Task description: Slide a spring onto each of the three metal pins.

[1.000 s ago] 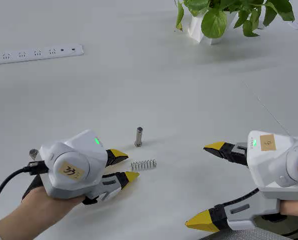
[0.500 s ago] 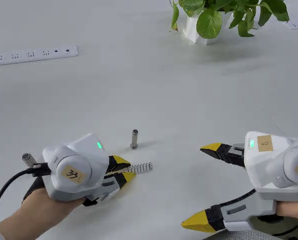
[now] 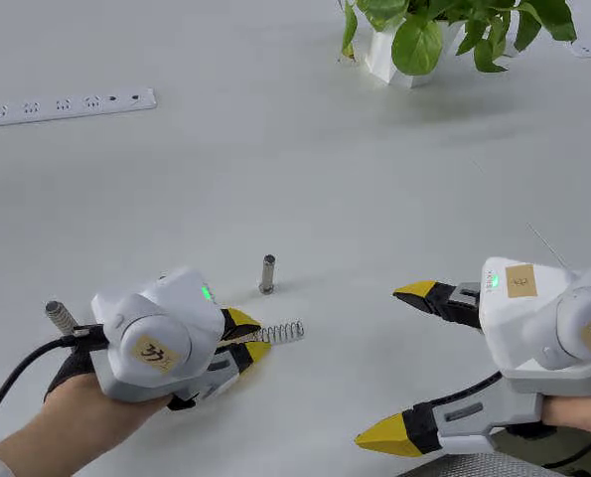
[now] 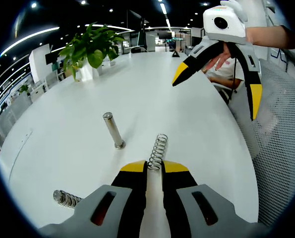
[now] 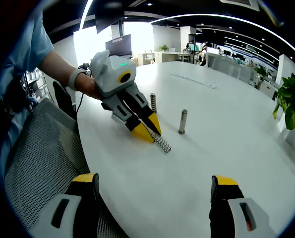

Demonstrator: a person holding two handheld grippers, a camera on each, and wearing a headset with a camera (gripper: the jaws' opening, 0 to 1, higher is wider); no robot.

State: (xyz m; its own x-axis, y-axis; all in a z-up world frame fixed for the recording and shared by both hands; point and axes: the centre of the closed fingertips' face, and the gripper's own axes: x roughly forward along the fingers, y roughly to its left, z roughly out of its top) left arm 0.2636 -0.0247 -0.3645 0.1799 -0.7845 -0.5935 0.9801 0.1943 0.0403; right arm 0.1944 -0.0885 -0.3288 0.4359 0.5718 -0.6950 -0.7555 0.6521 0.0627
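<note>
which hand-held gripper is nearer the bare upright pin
Left. The left hand-held gripper sits just short of the pin, shut on a spring. The right hand-held gripper is open, well off to the pin's right.

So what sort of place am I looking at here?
Most likely an open-plan office: a long white table with a power strip and a potted plant, a mesh chair beside it, and strip lights across a large ceiling.

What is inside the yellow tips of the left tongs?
One end of a spring, pinched by the left tongs. The rest sticks out forward above the white table. The tips cover how deep it goes.
</note>
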